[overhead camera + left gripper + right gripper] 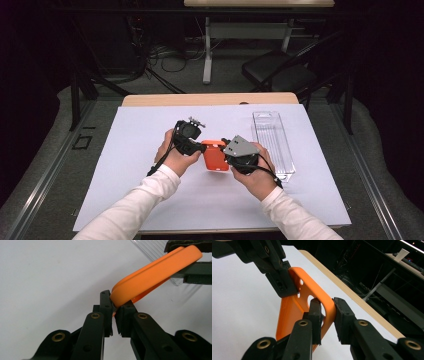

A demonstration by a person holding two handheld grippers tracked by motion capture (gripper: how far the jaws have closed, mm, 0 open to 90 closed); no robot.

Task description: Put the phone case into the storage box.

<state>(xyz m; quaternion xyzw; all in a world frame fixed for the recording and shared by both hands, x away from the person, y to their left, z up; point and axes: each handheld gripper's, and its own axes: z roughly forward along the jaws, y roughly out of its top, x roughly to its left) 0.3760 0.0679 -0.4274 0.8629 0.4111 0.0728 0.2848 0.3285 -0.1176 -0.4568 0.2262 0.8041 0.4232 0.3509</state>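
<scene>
Orange phone case (215, 155) clamped between left tongs (202, 147); right tongs (226, 150) closing on its rim.

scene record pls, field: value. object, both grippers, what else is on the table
object: orange phone case, held off the white table cover
left gripper: shut on one edge of the case
right gripper: shut on the rim by the camera cutout
other items: clear plastic box, right of the hands
background: black chair, desk legs
</scene>
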